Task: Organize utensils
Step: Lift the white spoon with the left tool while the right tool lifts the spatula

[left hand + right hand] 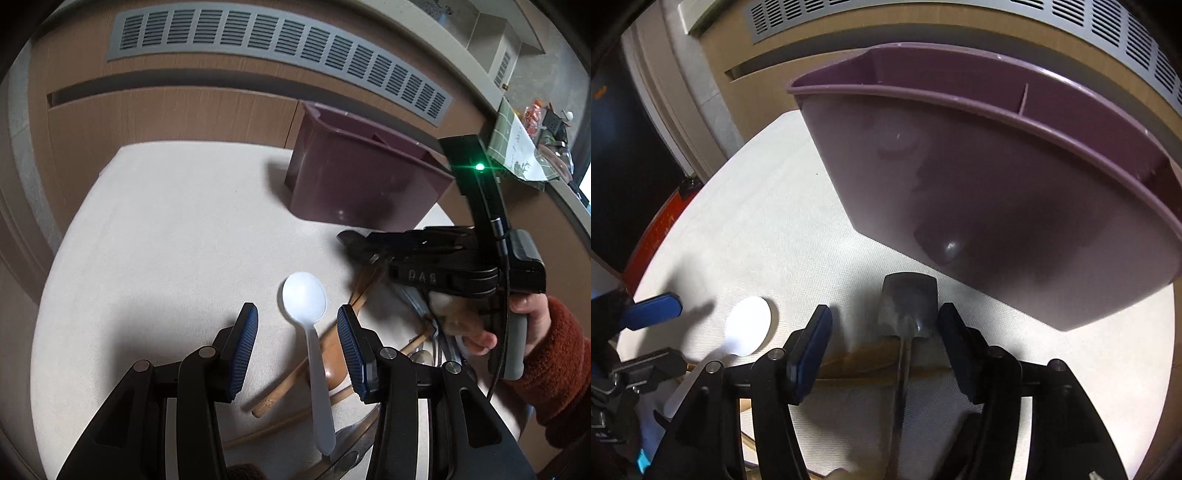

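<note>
a white cloth (155,236) covers the table, and a purple caddy (362,184) stands at its far side, in front of a brown wooden wall with a long grey vent (280,51). the caddy has a divider inside that splits it into compartments, and from here no utensil shows above its rim. the utensils lie loose on the cloth in a heap in front of the caddy. a white spoon (308,317) lies bowl up with its handle running back toward the person, crossing over wooden chopsticks (284,384) and a wooden spoon (334,360) underneath. the left gripper (297,347) hangs over that spoon with its jaws wide apart, the blue pads (245,343) standing on either side of the handle and not pressing on it, so it holds nothing. to its right a hand (532,321) in a rust-red sleeve (557,369) holds the right gripper (882,339), which points steeply down at the cloth just in front of the caddy. its jaws are spread wide too, and a dark spatula (908,310) lies flat between them, blade toward the caddy and handle running back under the gripper; neither pad touches it, and it rests on the cloth across a wooden handle (857,363). more metal utensils (439,332) lie under the right gripper, too jumbled to tell apart. the spatula blade lies near the base of the caddy without touching it.
</note>
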The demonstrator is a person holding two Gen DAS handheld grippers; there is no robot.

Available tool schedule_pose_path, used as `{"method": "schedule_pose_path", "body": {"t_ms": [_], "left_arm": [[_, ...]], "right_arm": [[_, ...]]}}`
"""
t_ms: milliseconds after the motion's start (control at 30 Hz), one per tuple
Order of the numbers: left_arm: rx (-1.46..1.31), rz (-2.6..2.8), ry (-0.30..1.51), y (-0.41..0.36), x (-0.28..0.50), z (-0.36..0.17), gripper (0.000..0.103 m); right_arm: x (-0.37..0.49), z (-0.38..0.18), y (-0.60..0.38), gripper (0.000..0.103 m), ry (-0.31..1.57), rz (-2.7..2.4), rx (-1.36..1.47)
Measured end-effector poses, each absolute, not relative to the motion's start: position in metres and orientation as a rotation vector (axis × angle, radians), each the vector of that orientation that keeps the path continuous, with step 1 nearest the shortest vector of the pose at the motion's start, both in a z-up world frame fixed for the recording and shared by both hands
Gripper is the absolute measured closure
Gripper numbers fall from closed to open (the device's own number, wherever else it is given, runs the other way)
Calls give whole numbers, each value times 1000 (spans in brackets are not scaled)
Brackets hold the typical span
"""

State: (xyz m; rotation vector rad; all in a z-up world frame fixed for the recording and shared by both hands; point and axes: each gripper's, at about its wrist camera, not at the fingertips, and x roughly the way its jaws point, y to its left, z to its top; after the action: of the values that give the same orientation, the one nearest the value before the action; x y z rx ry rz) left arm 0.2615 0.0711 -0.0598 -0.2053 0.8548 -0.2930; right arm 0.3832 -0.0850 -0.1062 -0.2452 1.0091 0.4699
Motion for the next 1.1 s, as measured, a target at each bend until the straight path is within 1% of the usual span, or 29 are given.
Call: {"method": "schedule_pose_path", "body": {"t_ms": [33, 333, 500, 700, 900, 933, 967, 1000, 1100], "left_arm": [[-200, -296, 862, 68, 262, -61, 57], [-115, -216, 919, 36, 291, -74, 57], [-108, -154, 932, 35, 302, -79, 57], [-118, -149, 932, 37, 304, -82, 57], [-112, -147, 958, 36, 308, -81, 57], [-110, -145, 969, 35, 308, -80, 57], [-112, -143, 976, 34, 310, -79, 61], [-113, -136, 979, 34, 310, -78, 69], [-91, -136, 957, 34, 307, -76, 70]], "right_arm": [[383, -105, -88, 74, 998, 438, -259], [345, -68, -142, 74, 861, 405, -106], [318, -51, -163, 74, 769, 402, -106], [297, -29, -180, 74, 722, 404, -105], [285, -22, -189, 74, 704, 387, -92], [283, -21, -191, 74, 701, 385, -89], [282, -20, -193, 74, 699, 380, -85], [283, -21, -189, 74, 698, 377, -83], [281, -18, -194, 74, 692, 367, -69]]}}
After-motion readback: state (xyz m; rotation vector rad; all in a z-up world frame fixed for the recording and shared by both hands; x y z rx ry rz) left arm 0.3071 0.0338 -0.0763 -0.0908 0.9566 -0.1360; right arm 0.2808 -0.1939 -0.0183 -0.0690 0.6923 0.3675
